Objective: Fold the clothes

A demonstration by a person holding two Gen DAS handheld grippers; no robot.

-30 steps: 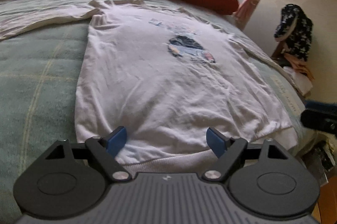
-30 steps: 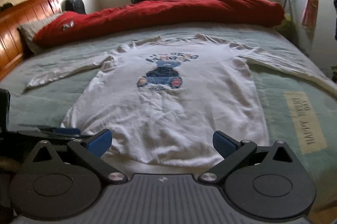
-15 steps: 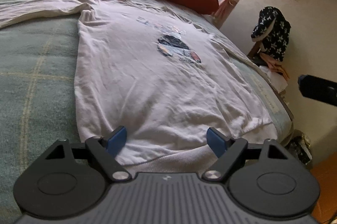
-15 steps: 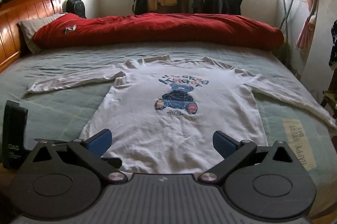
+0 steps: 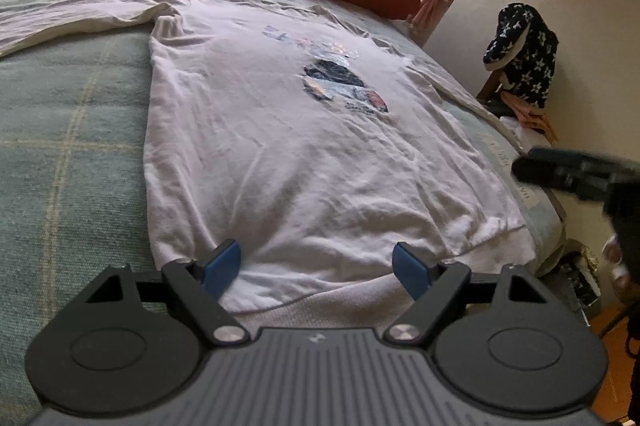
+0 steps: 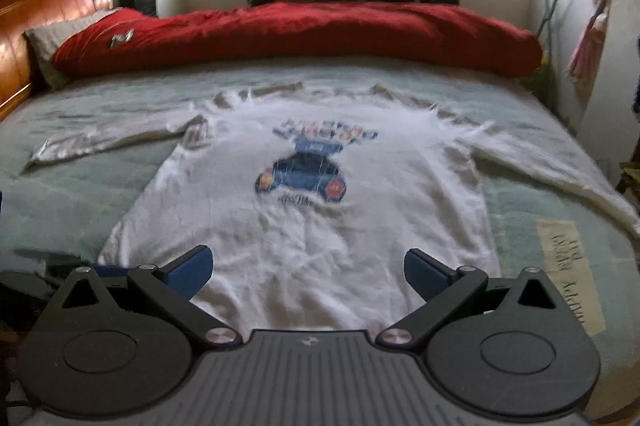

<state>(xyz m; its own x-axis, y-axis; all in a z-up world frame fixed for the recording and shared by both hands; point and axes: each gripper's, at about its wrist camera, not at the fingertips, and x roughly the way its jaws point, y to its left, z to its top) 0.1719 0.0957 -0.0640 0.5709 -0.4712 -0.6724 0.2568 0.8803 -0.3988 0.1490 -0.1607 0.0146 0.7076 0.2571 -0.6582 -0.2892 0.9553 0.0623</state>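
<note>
Across the pale green checked bed [image 6: 72,201], a white long-sleeved printed cotton shirt [image 6: 304,226] lies flat, both grippers' jaws apart over its hem, unfolded; next likely calls for pinching a sleeve.

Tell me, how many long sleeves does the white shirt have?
2. The left sleeve of the white shirt stretches toward the wooden headboard side; the right sleeve stretches toward the curtain side. Both lie flat on the bed.
</note>
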